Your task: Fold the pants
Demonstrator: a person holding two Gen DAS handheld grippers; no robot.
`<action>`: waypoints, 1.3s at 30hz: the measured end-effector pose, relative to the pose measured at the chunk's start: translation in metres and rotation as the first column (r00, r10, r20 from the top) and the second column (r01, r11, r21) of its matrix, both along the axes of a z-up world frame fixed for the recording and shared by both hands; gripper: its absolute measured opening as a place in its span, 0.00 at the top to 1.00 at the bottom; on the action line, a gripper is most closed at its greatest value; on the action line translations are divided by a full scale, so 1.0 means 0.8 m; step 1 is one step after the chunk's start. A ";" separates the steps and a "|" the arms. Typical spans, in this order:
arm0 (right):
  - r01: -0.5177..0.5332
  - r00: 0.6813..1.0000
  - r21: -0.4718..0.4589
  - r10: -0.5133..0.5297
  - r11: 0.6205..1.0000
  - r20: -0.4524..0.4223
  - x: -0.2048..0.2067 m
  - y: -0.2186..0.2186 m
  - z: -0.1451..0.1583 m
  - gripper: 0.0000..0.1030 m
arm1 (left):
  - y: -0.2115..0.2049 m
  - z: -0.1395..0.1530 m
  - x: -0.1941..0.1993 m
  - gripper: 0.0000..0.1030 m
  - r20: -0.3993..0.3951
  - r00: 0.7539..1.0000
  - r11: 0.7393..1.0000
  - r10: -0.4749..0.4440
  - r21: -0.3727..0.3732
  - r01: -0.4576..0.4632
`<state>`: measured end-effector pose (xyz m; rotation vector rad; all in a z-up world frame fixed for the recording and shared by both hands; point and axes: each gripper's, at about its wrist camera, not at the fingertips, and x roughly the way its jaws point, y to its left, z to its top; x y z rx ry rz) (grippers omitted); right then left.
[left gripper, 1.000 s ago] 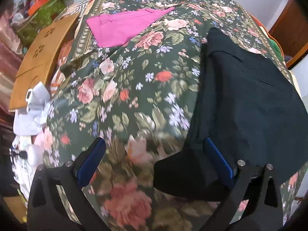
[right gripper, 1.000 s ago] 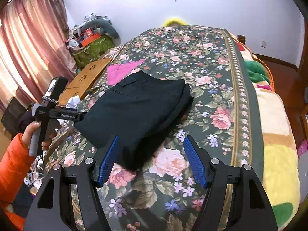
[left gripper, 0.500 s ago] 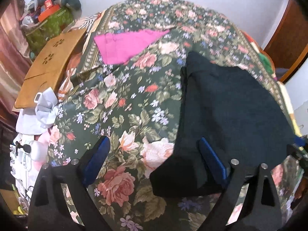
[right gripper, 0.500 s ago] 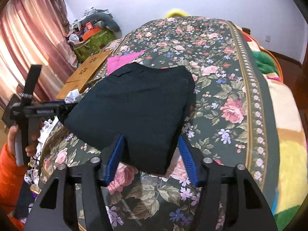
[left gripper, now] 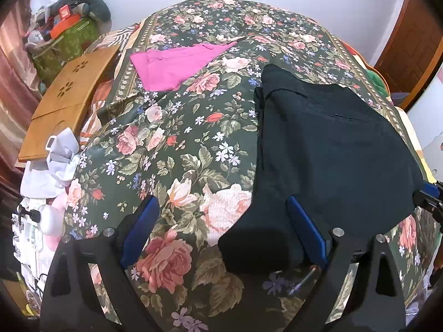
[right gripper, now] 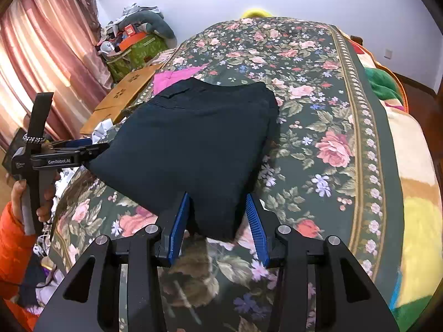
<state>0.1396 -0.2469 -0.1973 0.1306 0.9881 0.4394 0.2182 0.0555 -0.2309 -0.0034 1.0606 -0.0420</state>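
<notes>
The black pants (right gripper: 193, 144) lie as a folded stack on the floral bedspread (right gripper: 326, 127), in the near half of the bed, with one pocket slit showing on the far part of the top layer. A folded pink garment (left gripper: 177, 63) lies farther up the bed toward the left edge, well apart from the pants.

Right gripper (right gripper: 218, 224): the jaws have just been closing and stand about a third open. The near right corner of the pants sits between the two blue pads. The left pad appears to touch the cloth; a gap shows at the right pad, so the corner is bracketed but not yet pinched. This placement suits taking the corner for the next fold or for squaring the stack.

Left gripper (left gripper: 221, 227): the jaws stand wide apart and hold nothing. The right pad rests against the near left corner of the pants, where the corner hangs slightly over the bed's rounded edge; the left pad is over bare bedspread. In the right wrist view the left gripper, held by a hand (right gripper: 33, 196) in an orange sleeve, points at that same corner from the left side.

Judgement: both corners of the near edge are being addressed together, so that the edge can be carried evenly.
</notes>
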 end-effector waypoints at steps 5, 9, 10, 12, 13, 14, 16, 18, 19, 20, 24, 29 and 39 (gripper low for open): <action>0.016 1.000 0.025 -0.016 1.000 -0.020 -0.001 -0.008 -0.004 0.63 | 0.009 0.003 -0.011 0.07 0.011 0.999 0.999 0.030 -0.021 -0.030; 0.014 1.000 0.021 -0.014 1.000 -0.021 0.000 -0.007 -0.004 0.62 | 0.021 0.004 -0.022 0.08 0.020 0.998 0.997 0.067 0.047 -0.068; 0.014 1.000 0.020 -0.013 1.000 -0.020 0.000 -0.007 -0.004 0.62 | 0.026 0.003 -0.024 0.08 0.018 0.998 0.997 0.066 0.045 -0.067; 0.014 1.000 0.022 -0.013 1.000 -0.022 0.000 -0.007 -0.004 0.62 | 0.034 0.001 -0.026 0.08 0.005 0.997 0.997 0.072 0.038 -0.072; 0.015 1.000 0.024 -0.014 1.000 -0.024 0.000 -0.007 -0.004 0.62 | 0.038 0.001 -0.025 0.08 0.000 0.997 0.995 0.079 0.055 -0.079; 0.017 0.999 0.027 -0.016 0.999 -0.029 0.001 -0.008 -0.004 0.62 | 0.039 0.002 -0.025 0.09 0.002 0.997 0.994 0.082 0.066 -0.082; 0.026 0.999 0.030 -0.025 0.999 -0.044 0.003 -0.008 -0.001 0.62 | 0.040 0.008 -0.022 0.11 0.012 0.996 0.992 0.085 0.094 -0.086; 0.021 0.999 0.020 -0.020 1.000 -0.033 0.005 -0.007 0.008 0.62 | 0.041 0.018 -0.017 0.11 0.028 0.997 0.993 0.077 0.088 -0.080; 0.018 1.000 0.010 -0.018 1.000 -0.021 0.006 -0.007 0.013 0.62 | 0.040 0.023 -0.013 0.11 0.035 0.997 0.994 0.073 0.079 -0.075; 0.018 1.000 -0.003 -0.018 1.000 -0.004 0.009 -0.007 0.020 0.62 | 0.038 0.030 -0.008 0.11 0.047 0.997 0.996 0.065 0.065 -0.068; 0.028 0.999 -0.005 -0.027 1.000 0.024 0.028 -0.011 0.033 0.62 | 0.021 0.054 0.014 0.11 0.085 0.996 0.999 0.019 0.027 -0.022; 0.041 0.999 0.005 -0.041 0.999 0.030 0.063 -0.017 0.036 0.62 | -0.013 0.080 0.059 0.11 0.109 0.992 0.998 -0.064 0.007 0.064; 0.038 0.999 0.004 -0.038 0.999 -0.028 0.151 -0.020 0.013 0.62 | -0.069 0.070 0.142 0.11 0.072 0.979 0.981 -0.188 0.056 0.184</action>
